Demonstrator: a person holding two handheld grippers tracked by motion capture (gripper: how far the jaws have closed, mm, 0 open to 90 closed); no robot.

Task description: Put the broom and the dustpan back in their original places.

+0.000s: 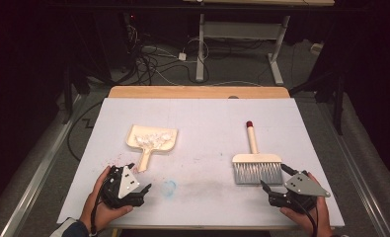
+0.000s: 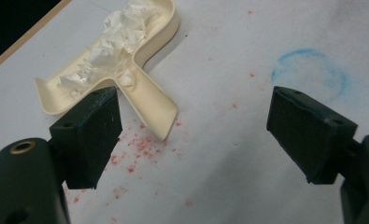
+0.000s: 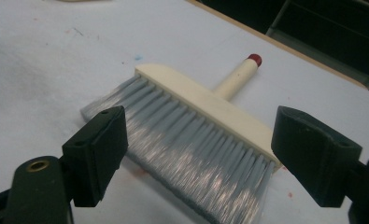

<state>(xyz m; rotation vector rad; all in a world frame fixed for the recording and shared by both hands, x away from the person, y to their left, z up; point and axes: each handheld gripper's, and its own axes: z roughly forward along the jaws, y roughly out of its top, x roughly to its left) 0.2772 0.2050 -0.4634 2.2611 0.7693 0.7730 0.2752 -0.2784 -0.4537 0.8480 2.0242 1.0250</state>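
High view: left gripper (image 1: pixel 142 186), jaws wide apart, sits at 6 o'clock of the dustpan (image 1: pixel 151 138); right gripper (image 1: pixel 270 189), also spread and empty, below the brush (image 1: pixel 256 163).

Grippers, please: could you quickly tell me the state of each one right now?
Left gripper: open, holding nothing, jaws by the dustpan handle.
Right gripper: open, holding nothing, jaws apart over the brush bristles.
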